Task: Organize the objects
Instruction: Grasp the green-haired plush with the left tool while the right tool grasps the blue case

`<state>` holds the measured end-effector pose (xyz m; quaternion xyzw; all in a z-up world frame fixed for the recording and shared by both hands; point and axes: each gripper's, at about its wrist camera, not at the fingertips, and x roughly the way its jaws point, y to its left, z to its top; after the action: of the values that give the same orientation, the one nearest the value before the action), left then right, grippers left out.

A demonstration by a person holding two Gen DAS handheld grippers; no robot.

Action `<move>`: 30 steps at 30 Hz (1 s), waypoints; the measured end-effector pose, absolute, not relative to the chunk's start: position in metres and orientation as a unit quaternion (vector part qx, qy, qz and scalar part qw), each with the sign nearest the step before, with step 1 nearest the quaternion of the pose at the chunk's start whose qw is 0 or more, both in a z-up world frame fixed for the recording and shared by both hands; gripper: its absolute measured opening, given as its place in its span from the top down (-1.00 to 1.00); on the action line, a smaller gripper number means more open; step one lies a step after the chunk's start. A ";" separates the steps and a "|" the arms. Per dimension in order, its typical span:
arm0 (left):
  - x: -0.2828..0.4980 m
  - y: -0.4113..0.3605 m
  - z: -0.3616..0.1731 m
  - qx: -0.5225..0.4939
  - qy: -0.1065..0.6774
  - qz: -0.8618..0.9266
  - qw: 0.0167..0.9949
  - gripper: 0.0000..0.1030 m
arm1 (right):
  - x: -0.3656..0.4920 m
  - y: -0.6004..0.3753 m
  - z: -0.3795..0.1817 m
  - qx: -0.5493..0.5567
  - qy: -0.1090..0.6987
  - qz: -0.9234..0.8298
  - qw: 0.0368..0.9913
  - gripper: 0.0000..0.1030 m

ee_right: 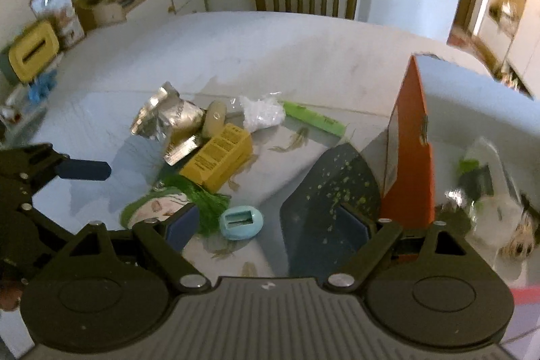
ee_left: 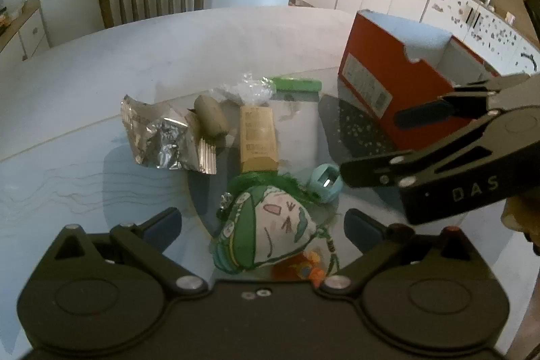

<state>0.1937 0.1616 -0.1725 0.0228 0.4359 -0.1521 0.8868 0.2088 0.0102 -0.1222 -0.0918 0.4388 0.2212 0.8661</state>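
Both tools stand with jaws wide apart and nothing between the pads: the left gripper hangs over the green-haired plush doll, and the right gripper hangs over the glass table just beside the orange box. Near the doll lie a light-blue oval case, a yellow carton, crumpled foil wrappers and a green tube. The orange box stands open-topped, well to the doll's right.

Green-haired plush, yellow box, foil wrapper, clustered beside open orange box
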 end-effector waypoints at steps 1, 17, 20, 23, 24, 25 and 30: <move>0.194 0.161 -0.174 0.025 0.435 -0.152 0.887 -0.96 | 0.210 0.013 -0.125 -0.094 0.443 0.227 0.862 -0.72; 0.200 0.161 -0.190 0.024 0.447 -0.147 0.882 -0.56 | 0.231 0.027 -0.167 -0.089 0.490 0.224 0.838 -0.47; 0.198 0.160 -0.189 0.023 0.446 -0.150 0.882 -0.41 | 0.232 0.027 -0.169 -0.088 0.492 0.226 0.836 -0.33; 0.197 0.158 -0.187 0.023 0.449 -0.150 0.881 -0.34 | 0.232 0.029 -0.170 -0.087 0.494 0.229 0.834 -0.22; 0.197 0.158 -0.187 0.023 0.449 -0.150 0.881 -0.32 | 0.232 0.029 -0.171 -0.088 0.494 0.230 0.834 -0.21; 0.197 0.159 -0.187 0.023 0.449 -0.150 0.881 -0.30 | 0.233 0.030 -0.171 -0.089 0.495 0.231 0.833 -0.17; 0.197 0.159 -0.186 0.020 0.452 -0.150 0.879 -0.22 | 0.235 0.034 -0.173 -0.085 0.496 0.239 0.830 0.05</move>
<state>0.1973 0.1589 -0.1859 0.0195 0.4524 -0.1497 0.8789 0.2352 0.0344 -0.1729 -0.0855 0.4960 0.2389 0.8304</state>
